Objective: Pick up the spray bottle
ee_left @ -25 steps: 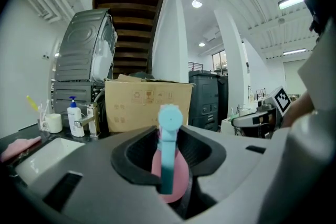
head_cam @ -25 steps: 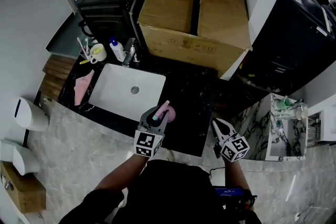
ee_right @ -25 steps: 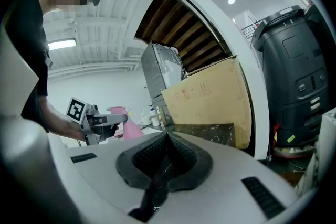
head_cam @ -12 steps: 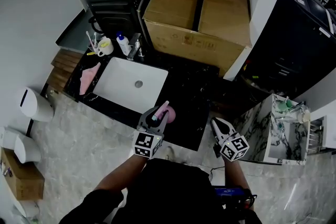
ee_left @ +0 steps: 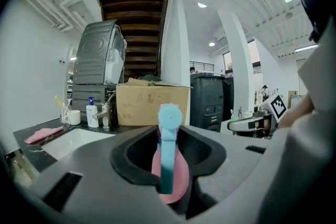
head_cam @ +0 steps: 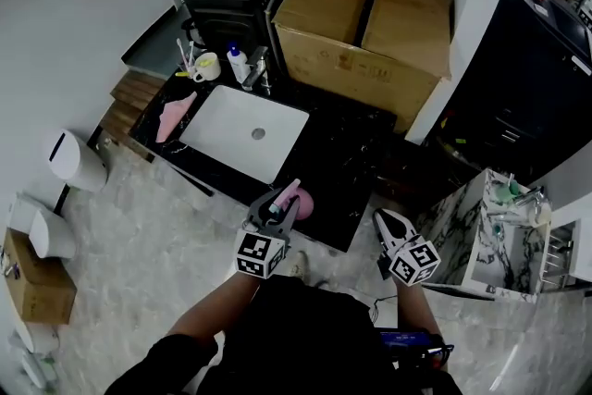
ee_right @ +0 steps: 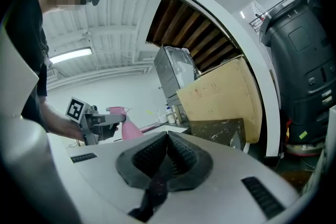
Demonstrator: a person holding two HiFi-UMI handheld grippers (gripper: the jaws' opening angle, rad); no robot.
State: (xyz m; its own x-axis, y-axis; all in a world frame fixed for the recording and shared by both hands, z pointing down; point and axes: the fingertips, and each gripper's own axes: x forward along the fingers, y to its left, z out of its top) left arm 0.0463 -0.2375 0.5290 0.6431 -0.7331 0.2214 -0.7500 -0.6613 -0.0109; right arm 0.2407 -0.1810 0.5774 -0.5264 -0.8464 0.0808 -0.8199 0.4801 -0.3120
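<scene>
In the head view my left gripper [head_cam: 276, 206] is clamped on the pink spray bottle [head_cam: 298, 201], with the counter [head_cam: 356, 153] ahead. In the left gripper view the bottle's long axis rises between my pads, the sink [ee_left: 71, 140] ahead-left. In the right gripper view my right gripper [ee_right: 168, 153] is closed and empty, the bottle to its left.

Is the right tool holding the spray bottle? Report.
No, the right tool is shut on nothing; the pink spray bottle sits in the left tool.

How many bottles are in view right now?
2. The pink spray bottle is held in the jaws of the left gripper; a white pump bottle stands beside the faucet by the sink. More may be hidden on the shelf at right.
</scene>
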